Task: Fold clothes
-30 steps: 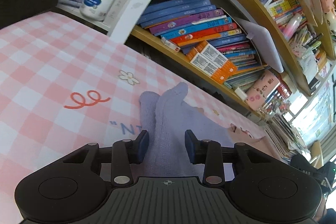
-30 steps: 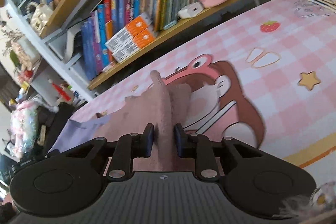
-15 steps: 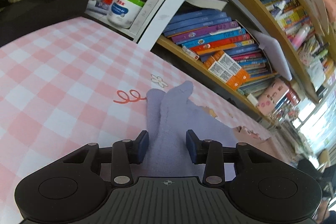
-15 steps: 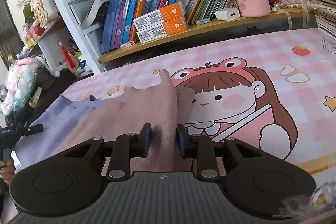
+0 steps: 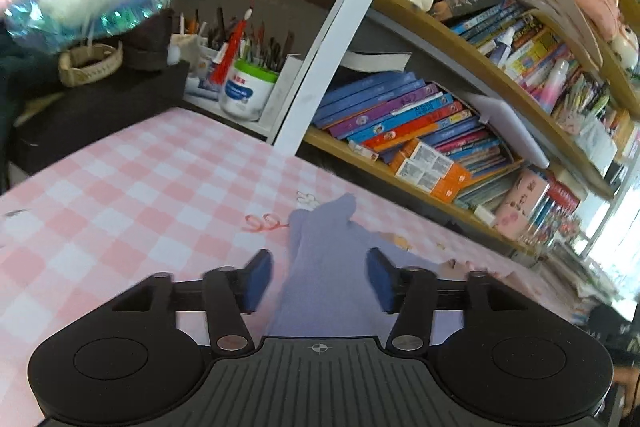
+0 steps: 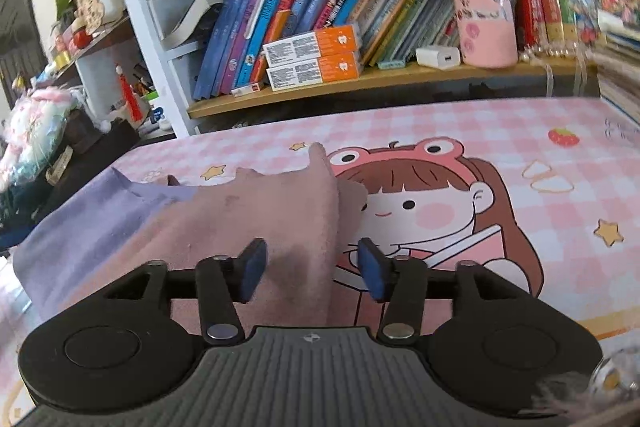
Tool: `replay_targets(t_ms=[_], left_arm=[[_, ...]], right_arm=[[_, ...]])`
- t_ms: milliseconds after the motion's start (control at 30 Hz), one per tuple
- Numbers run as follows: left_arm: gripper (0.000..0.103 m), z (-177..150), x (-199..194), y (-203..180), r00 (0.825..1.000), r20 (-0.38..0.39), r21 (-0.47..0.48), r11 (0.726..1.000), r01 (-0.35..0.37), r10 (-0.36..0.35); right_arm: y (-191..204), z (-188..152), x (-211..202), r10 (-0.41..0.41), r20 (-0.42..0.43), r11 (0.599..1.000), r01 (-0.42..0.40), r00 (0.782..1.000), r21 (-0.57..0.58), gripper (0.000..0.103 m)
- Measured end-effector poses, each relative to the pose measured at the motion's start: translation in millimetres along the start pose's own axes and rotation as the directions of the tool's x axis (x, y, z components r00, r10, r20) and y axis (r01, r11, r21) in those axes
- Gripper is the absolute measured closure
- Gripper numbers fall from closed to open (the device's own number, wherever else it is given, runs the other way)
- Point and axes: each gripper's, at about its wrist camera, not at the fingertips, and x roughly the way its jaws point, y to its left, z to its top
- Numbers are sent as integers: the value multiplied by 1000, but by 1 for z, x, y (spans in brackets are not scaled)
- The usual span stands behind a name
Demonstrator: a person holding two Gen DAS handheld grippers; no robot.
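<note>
A soft cloth, lavender at one end (image 5: pixel 328 267) and dusty pink at the other (image 6: pixel 256 219), lies across the pink checked table mat (image 5: pixel 132 211). My left gripper (image 5: pixel 319 279) is over its lavender end, jaws opening, with the fabric between the blue pads and neither pad pressing it. In the right wrist view my right gripper (image 6: pixel 309 269) is over the pink end, whose raised fold (image 6: pixel 324 171) runs away from me. Its jaws are opening too, and the fold lies loose between the pads. The lavender part (image 6: pixel 88 227) stretches off to the left.
A wooden bookshelf (image 6: pixel 360 83) packed with books and orange boxes (image 6: pixel 312 61) runs along the mat's far edge. A pen pot (image 5: pixel 248 91) and a dark box (image 5: pixel 80 123) stand at the far left corner. A cartoon girl print (image 6: pixel 432 203) covers the mat to the right.
Both grippers' jaws have spread apart and let go of the cloth, which has settled onto the mat. The left gripper has pulled back and tilted upward; the right has rolled level.
</note>
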Motion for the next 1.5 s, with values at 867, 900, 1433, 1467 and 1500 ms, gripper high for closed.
replay_targets(t_ms=[867,900,1433,1467,1500], left_arm=[[1,-30,-15,-36,948,-218,-59,967,-249,231],[1,-31,-14,-35,948,-222,-76,965,-250,228],[0,-23,1,-7,972,-222,-453,875,-174,78],[0,-22,2,-6,971,-228,-454,873,-176,77],[0,-21,3,-7,969,-233,-453,873,-180,79]], right_arm=[[9,-14,-30,26,64,995,-20,998,-99,11],[9,-15,-32,30,66,995,-23,997,-100,11],[16,-13,-21,117,-74,953,-133,990,-274,10],[18,-12,-19,126,-97,936,-151,987,-319,10],[17,-9,-18,141,-115,921,-173,983,-349,10]])
